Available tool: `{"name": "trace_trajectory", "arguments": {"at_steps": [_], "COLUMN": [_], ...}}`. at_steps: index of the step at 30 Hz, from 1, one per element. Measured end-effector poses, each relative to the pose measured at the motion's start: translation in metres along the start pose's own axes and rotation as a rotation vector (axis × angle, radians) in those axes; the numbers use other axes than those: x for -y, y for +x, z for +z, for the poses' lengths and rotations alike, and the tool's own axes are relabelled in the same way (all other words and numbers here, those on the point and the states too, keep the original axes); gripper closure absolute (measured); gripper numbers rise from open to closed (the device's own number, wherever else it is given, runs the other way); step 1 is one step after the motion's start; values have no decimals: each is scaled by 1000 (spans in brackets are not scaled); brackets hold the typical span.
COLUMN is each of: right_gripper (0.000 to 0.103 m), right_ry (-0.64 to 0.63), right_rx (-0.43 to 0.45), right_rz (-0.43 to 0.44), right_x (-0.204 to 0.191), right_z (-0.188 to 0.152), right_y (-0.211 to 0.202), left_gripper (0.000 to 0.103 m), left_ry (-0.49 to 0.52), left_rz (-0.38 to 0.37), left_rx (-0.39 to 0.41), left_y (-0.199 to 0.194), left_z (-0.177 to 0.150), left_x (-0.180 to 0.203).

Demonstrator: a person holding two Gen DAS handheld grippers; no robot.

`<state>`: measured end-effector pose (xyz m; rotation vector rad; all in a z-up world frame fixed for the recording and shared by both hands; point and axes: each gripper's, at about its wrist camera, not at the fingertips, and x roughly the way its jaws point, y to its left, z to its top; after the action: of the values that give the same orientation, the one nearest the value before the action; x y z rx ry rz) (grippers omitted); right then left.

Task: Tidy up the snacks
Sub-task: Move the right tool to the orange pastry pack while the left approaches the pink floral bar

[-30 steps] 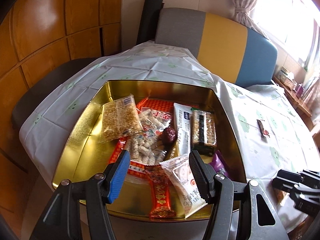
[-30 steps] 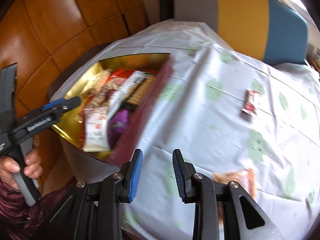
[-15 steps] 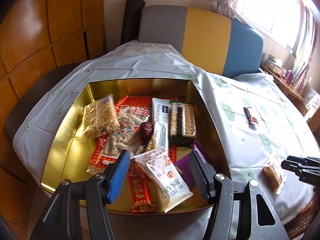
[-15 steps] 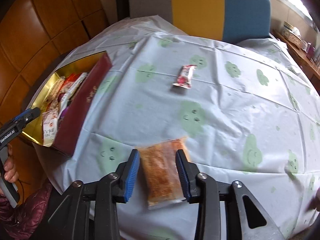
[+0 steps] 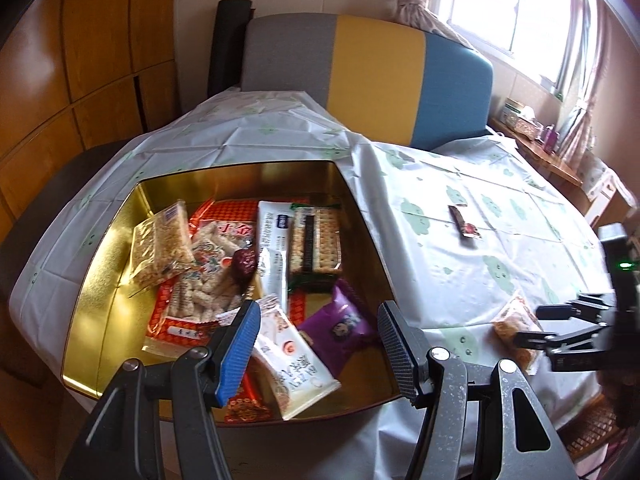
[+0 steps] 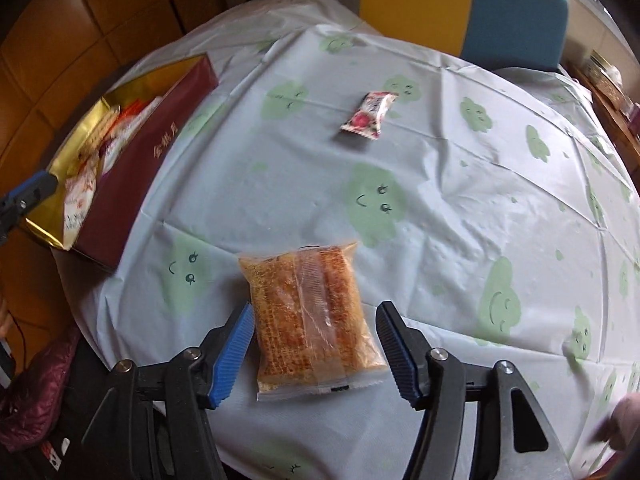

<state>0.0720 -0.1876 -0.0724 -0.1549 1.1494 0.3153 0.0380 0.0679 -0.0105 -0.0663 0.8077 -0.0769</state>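
Note:
A gold-lined tin (image 5: 104,300) with dark red outer walls (image 6: 132,184) holds several snack packets on the table's left part. My left gripper (image 5: 316,344) hovers open over its near end, above a white packet (image 5: 292,368) and a purple one (image 5: 340,328). An orange cracker packet (image 6: 312,312) lies flat on the tablecloth, between the fingers of my right gripper (image 6: 316,352). Those jaws are opening and the pads stand clear of the packet on both sides. That packet (image 5: 516,332) and the right gripper (image 5: 560,324) also show in the left wrist view. A small red-and-white candy (image 6: 370,114) lies farther out on the cloth.
The round table wears a pale blue cloth (image 6: 460,220) with green cloud faces. A chair with a grey, yellow and blue back (image 5: 368,76) stands behind it. Wood panelling (image 5: 80,52) lies to the left, a window and sideboard (image 5: 532,128) to the right. A person's maroon sleeve (image 6: 36,392) is at lower left.
My right gripper swung right from the tin to the orange packet, dropped toward it, and its jaws widened around it. The left gripper drifted slightly over the tin, still open.

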Motion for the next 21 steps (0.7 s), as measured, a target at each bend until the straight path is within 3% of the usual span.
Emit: {"name": "trace_trajectory", "arguments": {"at_steps": [4, 7, 11, 17, 21], "right_gripper": [37, 42, 42, 42, 41], "right_ry": [-54, -79, -102, 35, 173], "right_rx": [-48, -90, -70, -45, -94], "right_rz": [-8, 6, -33, -143, -176], "right_x": [-5, -7, 1, 64, 110], "right_z": [9, 14, 17, 32, 32], "right_y": [15, 21, 17, 12, 28], "left_gripper": [41, 41, 41, 41, 41], "left_ry": [22, 36, 66, 130, 154], "left_rz": [-15, -25, -43, -71, -81], "left_rx": [3, 0, -4, -13, -30], "left_y": [-2, -1, 1, 6, 16], "left_z": [2, 3, 6, 15, 25], "left_x": [7, 12, 24, 54, 76]}}
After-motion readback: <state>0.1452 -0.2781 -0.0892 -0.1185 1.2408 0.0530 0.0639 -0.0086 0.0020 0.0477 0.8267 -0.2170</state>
